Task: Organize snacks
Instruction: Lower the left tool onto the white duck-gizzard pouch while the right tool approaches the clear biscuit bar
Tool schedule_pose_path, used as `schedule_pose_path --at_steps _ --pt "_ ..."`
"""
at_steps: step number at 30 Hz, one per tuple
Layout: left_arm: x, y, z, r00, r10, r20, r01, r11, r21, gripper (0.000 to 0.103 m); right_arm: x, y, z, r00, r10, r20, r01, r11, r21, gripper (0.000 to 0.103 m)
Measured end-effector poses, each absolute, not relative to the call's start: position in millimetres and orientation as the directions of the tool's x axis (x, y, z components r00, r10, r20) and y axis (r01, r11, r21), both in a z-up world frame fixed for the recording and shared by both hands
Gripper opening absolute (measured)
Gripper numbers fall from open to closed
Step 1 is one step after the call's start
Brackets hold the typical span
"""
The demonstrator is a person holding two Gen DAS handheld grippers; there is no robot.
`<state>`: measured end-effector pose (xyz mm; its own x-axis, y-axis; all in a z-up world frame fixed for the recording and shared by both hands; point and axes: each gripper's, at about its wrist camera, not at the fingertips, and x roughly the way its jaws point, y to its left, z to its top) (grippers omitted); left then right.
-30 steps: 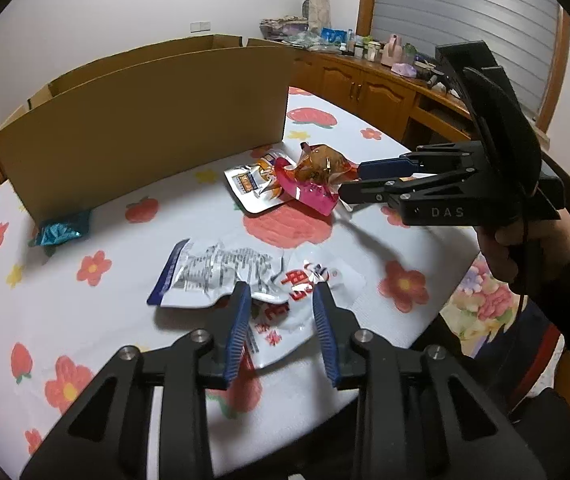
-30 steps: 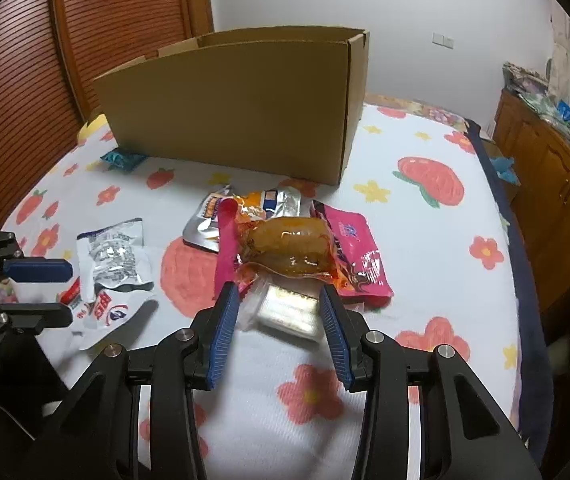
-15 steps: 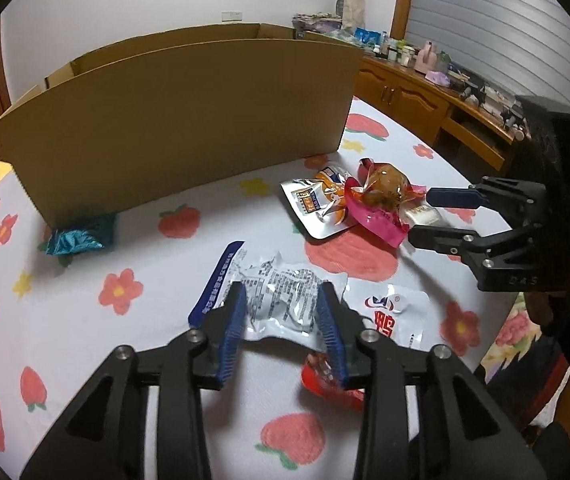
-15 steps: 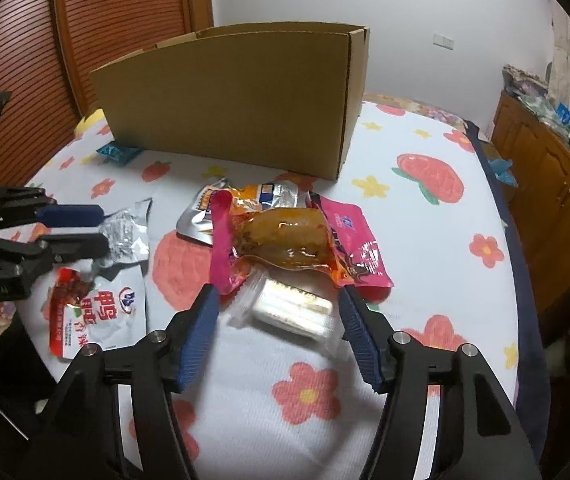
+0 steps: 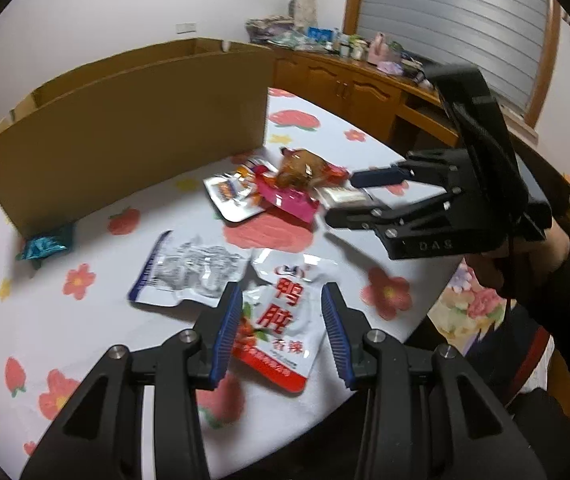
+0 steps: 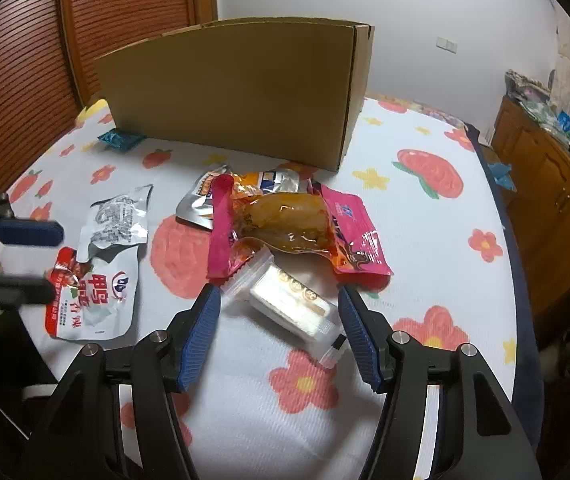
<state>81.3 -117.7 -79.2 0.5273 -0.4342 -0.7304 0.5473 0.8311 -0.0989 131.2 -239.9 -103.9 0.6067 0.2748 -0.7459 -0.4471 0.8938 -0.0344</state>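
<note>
My left gripper [image 5: 281,332] is open, its fingers straddling a white-and-red snack pouch [image 5: 285,320] on the table. A silver pouch [image 5: 189,272] lies just left of it. My right gripper [image 6: 279,328] is open around a clear-wrapped white bar [image 6: 289,304]. Beyond it lies a pile: an orange meat pack [image 6: 285,220], a pink packet [image 6: 349,232] and a silver-orange packet [image 6: 205,196]. The right gripper also shows in the left wrist view [image 5: 349,196], the left gripper in the right wrist view [image 6: 25,256]. A large open cardboard box [image 6: 237,84] stands behind the snacks.
A small teal packet [image 5: 45,244] lies by the box's left corner. The table has a strawberry and flower cloth [image 6: 425,208]; its edge curves close on my side. Wooden cabinets [image 5: 349,88] with clutter stand at the right.
The left gripper shifted right from the silver pouch to over the white-and-red pouch and opened wider. The right gripper opened wider and came closer around the clear-wrapped bar.
</note>
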Motion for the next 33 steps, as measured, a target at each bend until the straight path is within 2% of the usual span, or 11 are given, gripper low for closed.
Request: schedule_pose_path --at_steps 6,9,17,19,33 --pt "92 -127 -88 0.502 -0.417 -0.757 0.566 0.821 -0.077 0.041 134 -241 -105 0.635 0.255 -0.73 -0.425 0.903 -0.054 0.06" --pt "94 -130 -93 0.492 -0.399 -0.774 0.575 0.817 -0.056 0.051 136 -243 -108 0.631 0.267 -0.728 -0.43 0.902 -0.043 0.058" --pt "101 -135 -101 0.487 -0.375 -0.789 0.571 0.82 -0.037 0.058 136 -245 -112 0.637 0.279 -0.719 -0.425 0.905 -0.024 0.057" --pt "102 -136 -101 0.49 -0.375 -0.787 0.57 0.821 -0.036 0.064 135 -243 -112 0.641 0.269 -0.719 -0.422 0.906 -0.038 0.057" --pt "105 -138 -96 0.475 -0.398 -0.785 0.538 0.837 -0.098 0.065 136 -242 -114 0.659 0.241 -0.713 -0.398 0.915 -0.058 0.057"
